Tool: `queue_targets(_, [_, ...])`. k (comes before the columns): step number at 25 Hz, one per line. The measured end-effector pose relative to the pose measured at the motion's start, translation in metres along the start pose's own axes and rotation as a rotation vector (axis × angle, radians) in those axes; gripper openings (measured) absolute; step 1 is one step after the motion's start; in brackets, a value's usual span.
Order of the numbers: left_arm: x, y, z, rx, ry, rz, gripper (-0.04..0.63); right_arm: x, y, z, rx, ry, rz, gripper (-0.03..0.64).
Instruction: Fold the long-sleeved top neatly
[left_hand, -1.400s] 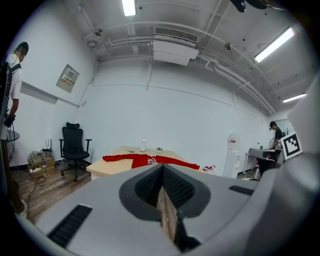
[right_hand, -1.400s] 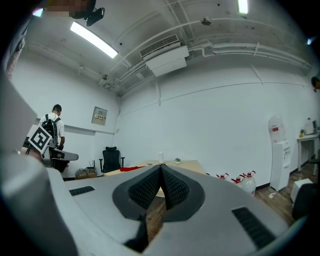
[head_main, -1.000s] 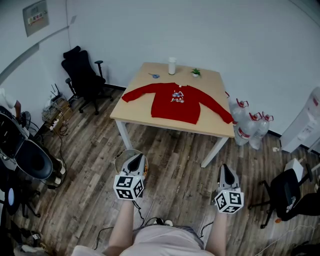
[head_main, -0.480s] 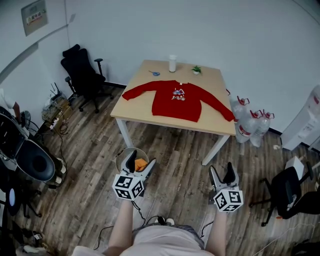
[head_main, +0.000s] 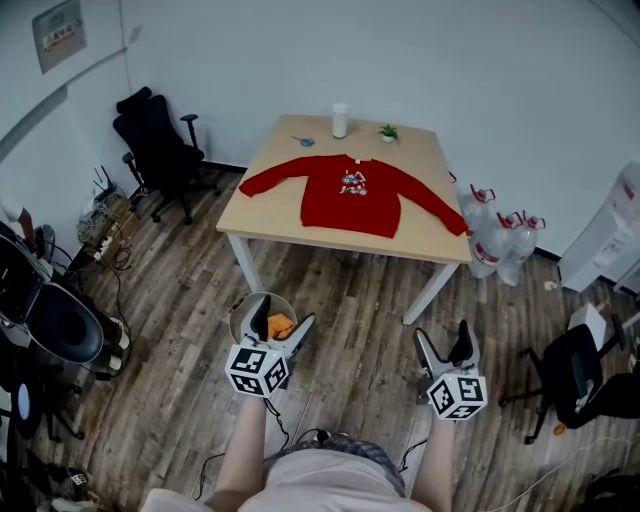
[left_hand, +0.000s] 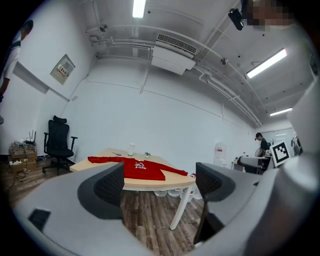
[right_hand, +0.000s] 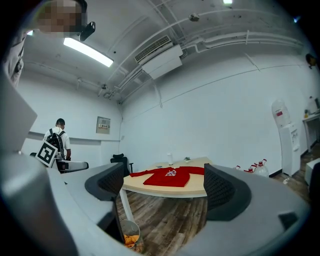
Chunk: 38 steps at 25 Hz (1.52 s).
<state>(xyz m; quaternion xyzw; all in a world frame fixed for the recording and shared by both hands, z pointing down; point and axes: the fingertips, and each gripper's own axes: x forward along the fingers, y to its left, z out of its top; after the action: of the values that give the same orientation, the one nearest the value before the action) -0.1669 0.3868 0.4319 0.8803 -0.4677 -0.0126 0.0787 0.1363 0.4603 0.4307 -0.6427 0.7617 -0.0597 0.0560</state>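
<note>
Office chair (head_main: 152, 140): black, far left by the wall, well apart from the table; a tangle of cables (head_main: 102, 212) lies on the floor just in front of it.
Waste bin (head_main: 248, 312): round, on the wood floor beside the left gripper in the head view; something orange lies inside; it also shows low in the right gripper view.
Left gripper (head_main: 288, 312): held level in front of the person, pointing toward the table; its jaws are opening and already stand wide; its own view shows both dark pads (left_hand: 109, 182) with only floor and the distant table between them; it holds nothing.
Long-sleeved top (head_main: 345, 195): red, with a small printed motif on the chest; spread flat and unfolded on the table, both sleeves stretched out to the sides; far ahead of both grippers, touched by neither.
Table (head_main: 425, 240): light wood top on white legs; behind the top, near the far edge, stand a white bottle (head_main: 340, 120) and a small green plant (head_main: 388, 132); a small blue item (head_main: 303, 141) lies left of the bottle.
Right gripper (head_main: 441, 330): level, beside the left one; jaws opening, spread wide, with nothing between them.
Water bottles (head_main: 497, 245): clear, red-capped, clustered on the floor at the table's right end.
Second chair (head_main: 572, 378): black, at the right edge.
</note>
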Motion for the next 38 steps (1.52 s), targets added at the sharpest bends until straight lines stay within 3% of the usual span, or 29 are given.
queue_targets(14, [0.036,0.023,-0.007,0.011,0.026,0.002,0.428,0.041,-0.007,-0.011,0.015,0.015,-0.006,0.483])
queue_targets(22, [0.091,0.061,0.000,0.023,0.023,0.041,0.428,0.115,-0.027,-0.015,0.036,0.013,0.019,0.482])
queue_targets(30, [0.211,0.132,-0.001,0.027,0.011,0.105,0.428,0.268,-0.071,-0.019,0.049,-0.006,0.061,0.482])
queue_targets(38, [0.387,0.208,0.049,0.030,-0.051,0.151,0.428,0.471,-0.120,0.007,-0.001,0.032,0.130,0.477])
